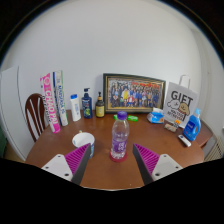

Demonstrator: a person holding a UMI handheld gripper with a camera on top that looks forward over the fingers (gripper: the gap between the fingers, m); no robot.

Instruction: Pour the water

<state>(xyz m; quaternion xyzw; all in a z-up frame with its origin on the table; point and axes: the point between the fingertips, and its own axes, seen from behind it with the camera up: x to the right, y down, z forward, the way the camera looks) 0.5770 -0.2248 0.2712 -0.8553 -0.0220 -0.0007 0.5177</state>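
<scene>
My tongs (111,160) spread apart, holding nothing; water bottle (120,137) center frame just ahead, white cup (84,141) to its left.

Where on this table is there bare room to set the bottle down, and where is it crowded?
Bare wood lies between the white cup and the water bottle, and right of the bottle toward the blue spray bottle. The back of the table is crowded: boxes, bottles, framed photo, gift bag. The gripper is open, with the bottle just ahead.

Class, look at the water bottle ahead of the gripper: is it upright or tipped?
Upright: the water bottle stands on the table, cap on top, beyond the open gripper.
</scene>
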